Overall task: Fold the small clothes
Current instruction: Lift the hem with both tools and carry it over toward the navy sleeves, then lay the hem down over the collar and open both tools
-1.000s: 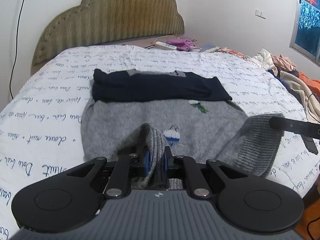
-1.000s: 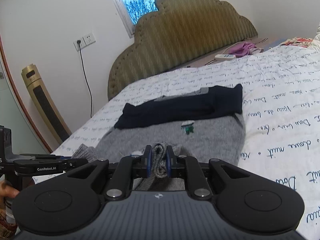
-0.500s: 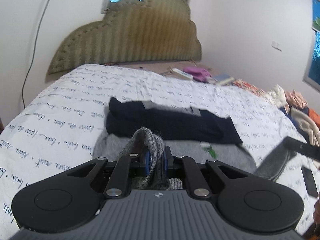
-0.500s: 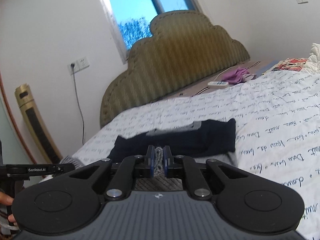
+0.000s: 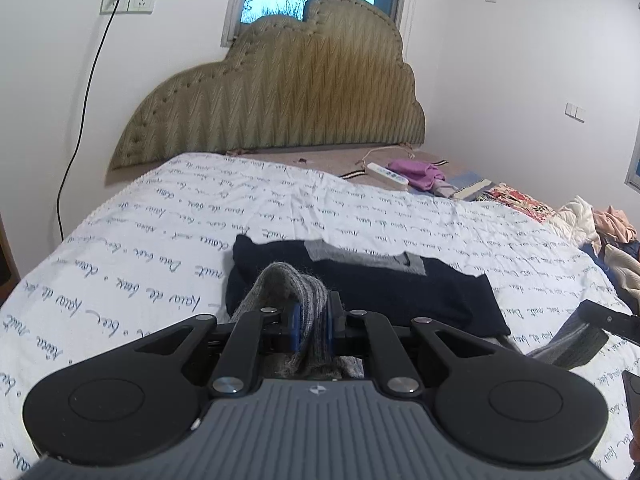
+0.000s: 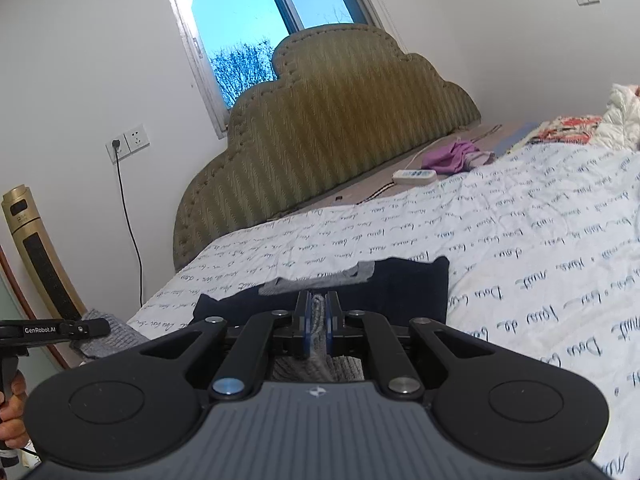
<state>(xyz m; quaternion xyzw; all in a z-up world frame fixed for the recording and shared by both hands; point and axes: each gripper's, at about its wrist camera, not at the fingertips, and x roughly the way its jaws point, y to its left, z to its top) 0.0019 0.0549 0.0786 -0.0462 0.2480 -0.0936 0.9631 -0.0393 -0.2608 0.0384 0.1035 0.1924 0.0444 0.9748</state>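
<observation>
The left gripper is clenched on a thick fold of the grey sweater, which humps up over its blue pads and hangs down behind them. The right gripper pinches a thinner edge of the same knit; its jaws have just been closing, with the cloth between them, and now stand nearly together. In each view the other tool shows at the edge with grey ribbed hem hanging from it: the right one at the far right of the left view, the left one at the far left of the right view. So the held hem runs side to side between the two hands, across the bed, and the rest of the sweater hangs below, out of sight.

The relation that matters lies straight ahead. The navy garment, already folded, rests on the quilt just beyond both sets of fingers, its long axis also running left to right, parallel to the held hem. Both hands seem about equally near it; neither is clearly ahead. My reading is that the hem is being carried forward toward the headboard to lay the lower half over the upper, so the two grippers need to travel level and together, or the fold line will come out skewed.
</observation>
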